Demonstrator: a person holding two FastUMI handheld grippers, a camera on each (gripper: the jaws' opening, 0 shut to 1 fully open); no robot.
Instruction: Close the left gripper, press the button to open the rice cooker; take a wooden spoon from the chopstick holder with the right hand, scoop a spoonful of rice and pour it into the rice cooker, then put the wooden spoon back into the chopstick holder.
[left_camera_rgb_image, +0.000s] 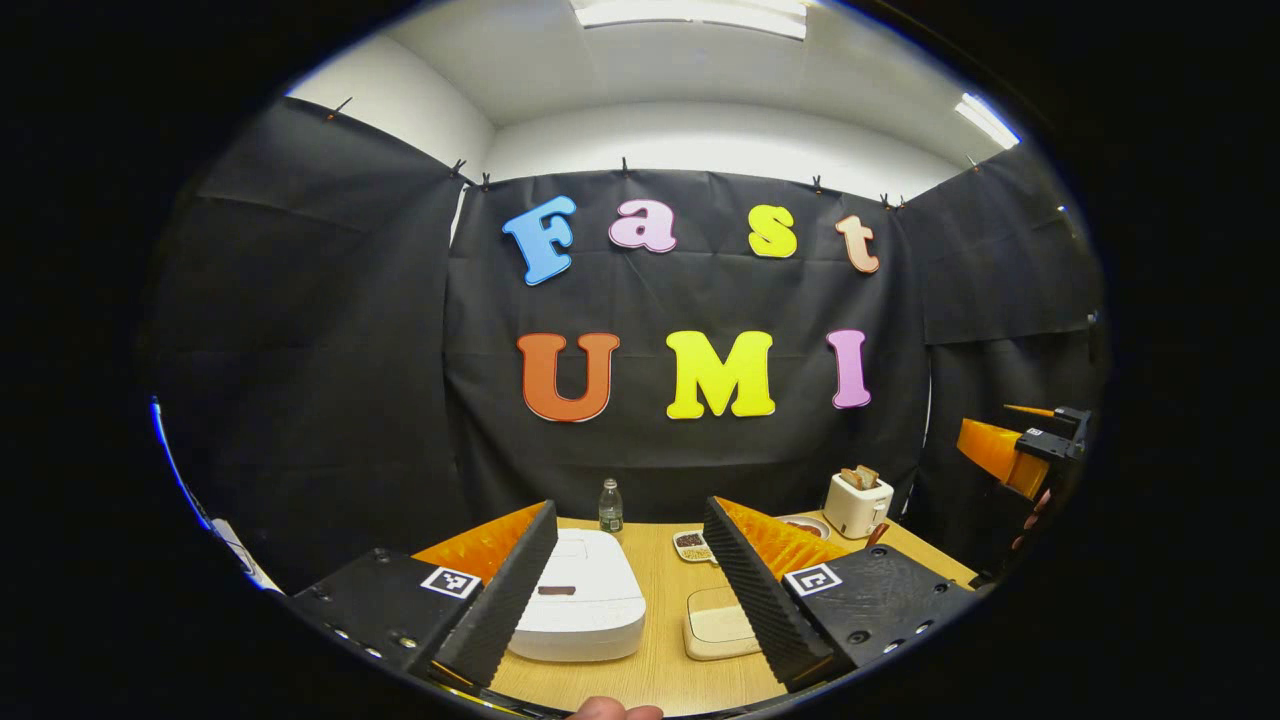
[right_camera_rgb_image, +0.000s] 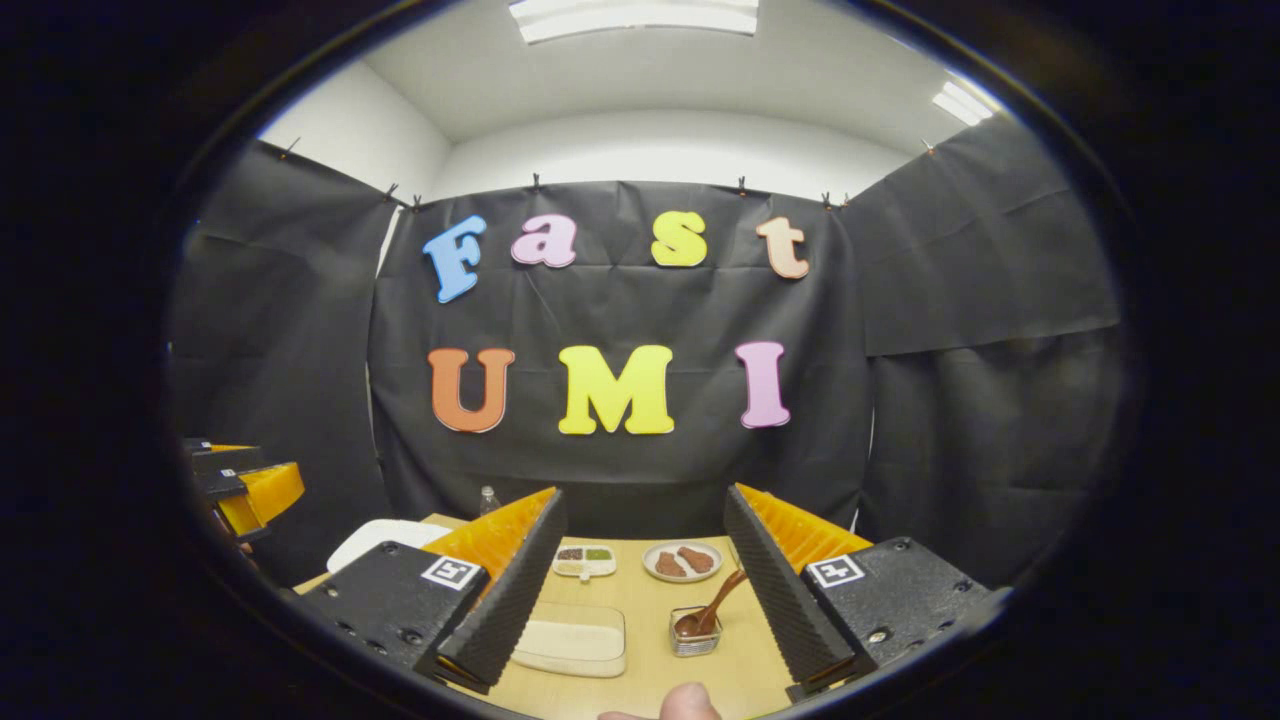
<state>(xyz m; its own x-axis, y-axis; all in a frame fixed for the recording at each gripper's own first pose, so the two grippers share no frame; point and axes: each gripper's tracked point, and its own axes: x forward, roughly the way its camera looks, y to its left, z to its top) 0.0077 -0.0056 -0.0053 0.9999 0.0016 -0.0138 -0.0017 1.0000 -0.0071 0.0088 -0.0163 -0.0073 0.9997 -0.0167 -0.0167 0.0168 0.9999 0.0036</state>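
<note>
Left gripper (left_camera_rgb_image: 630, 575), jaws apart, hangs above the closed rice cooker (left_camera_rgb_image: 582, 596) at the table's (left_camera_rgb_image: 668, 585) left side. Bring the fingers together first, then press the dark button (left_camera_rgb_image: 556, 590) squarely. Right gripper (right_camera_rgb_image: 645, 580), jaws likewise apart, faces the wooden spoon (right_camera_rgb_image: 712, 603) in the chopstick holder (right_camera_rgb_image: 694, 632).

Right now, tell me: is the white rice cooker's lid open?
No, the white rice cooker sits on the wooden table with its lid flat and shut.

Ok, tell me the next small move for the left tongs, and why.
Probably shut the left tongs: they stand open above the table, the white rice cooker lies between them with its lid down, and the dark button on its lid is unpressed.
</note>
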